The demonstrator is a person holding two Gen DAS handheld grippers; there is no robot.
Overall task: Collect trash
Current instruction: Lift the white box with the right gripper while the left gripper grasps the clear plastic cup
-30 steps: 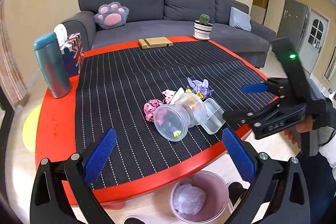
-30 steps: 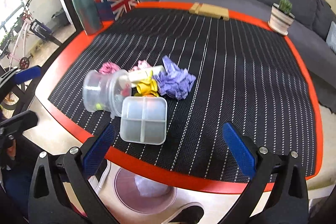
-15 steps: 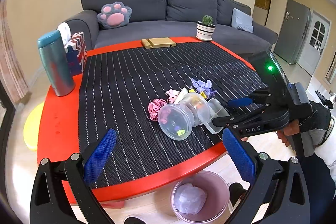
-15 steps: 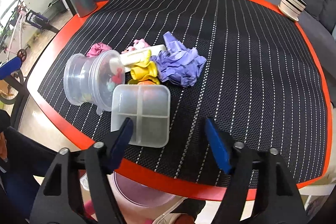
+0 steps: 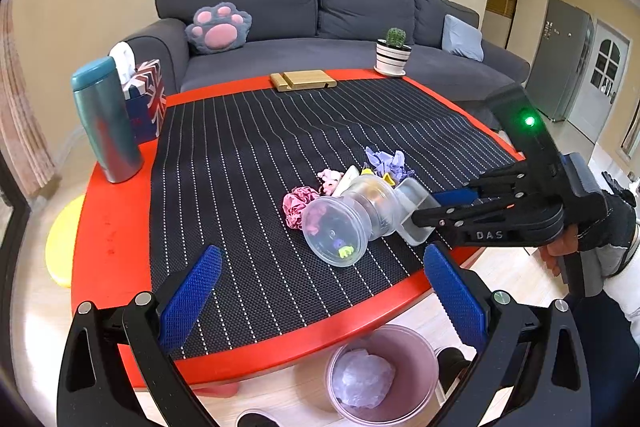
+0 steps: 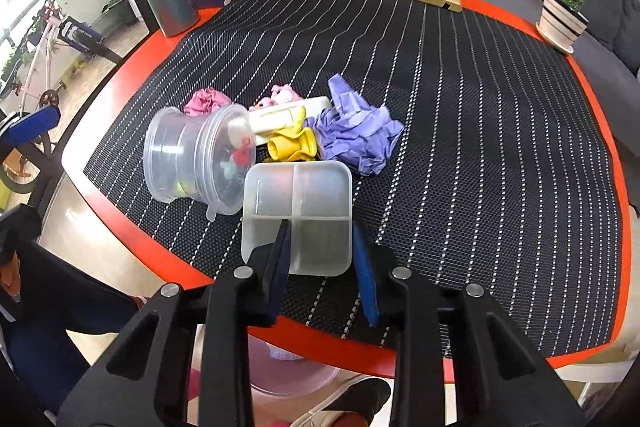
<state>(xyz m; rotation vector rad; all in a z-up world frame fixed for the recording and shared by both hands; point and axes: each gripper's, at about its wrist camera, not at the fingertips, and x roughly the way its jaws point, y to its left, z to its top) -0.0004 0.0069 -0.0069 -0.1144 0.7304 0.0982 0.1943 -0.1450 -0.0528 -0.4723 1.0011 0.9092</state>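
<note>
Red-rimmed table, striped mat | right jaws closing, seemingly gripping divided box | left jaws apart

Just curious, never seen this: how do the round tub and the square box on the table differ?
The round tub lies tipped on its side; the square box sits flat, open side up. The round tub holds small bits; the square box has four compartments, apparently empty. Both are clear plastic.

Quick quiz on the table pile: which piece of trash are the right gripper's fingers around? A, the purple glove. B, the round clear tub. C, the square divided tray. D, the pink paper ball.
C: the right gripper has just been closing, with the near edge of the square divided tray between its fingers.
</note>
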